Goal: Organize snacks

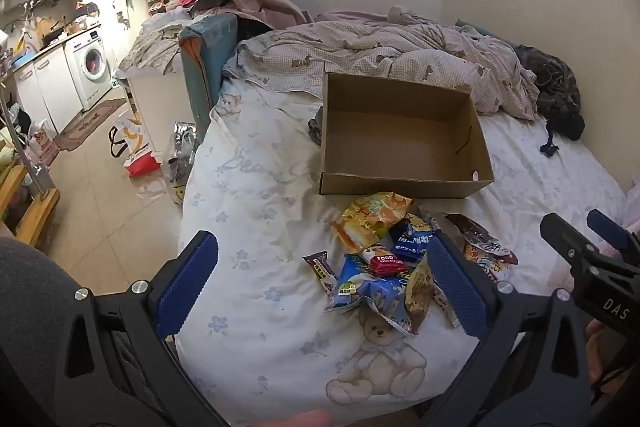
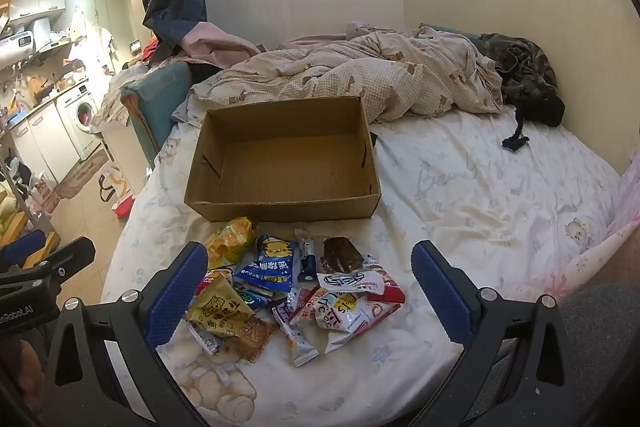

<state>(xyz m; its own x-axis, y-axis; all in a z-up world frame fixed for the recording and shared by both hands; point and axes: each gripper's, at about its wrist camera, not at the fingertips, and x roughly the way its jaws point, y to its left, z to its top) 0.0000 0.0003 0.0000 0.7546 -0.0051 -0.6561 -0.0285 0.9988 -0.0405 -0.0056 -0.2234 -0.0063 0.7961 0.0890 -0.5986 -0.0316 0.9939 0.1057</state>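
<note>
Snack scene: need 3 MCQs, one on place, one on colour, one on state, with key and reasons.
1. Where does the snack pile lie relative to the cardboard box?
A. inside it
B. on the bedsheet, in front of its near wall
C. on the floor

2. What colour are the pads of the right gripper?
A. blue
B. red
C. green

3. What state is the cardboard box in?
A. taped shut
B. full of snacks
C. open and empty

Key:
1 B: the packets rest on the bedsheet, against the near wall of the box.
2 A: both pads show blue in the right wrist view.
3 C: no lid is on it, and its bare floor shows in both views.
</note>
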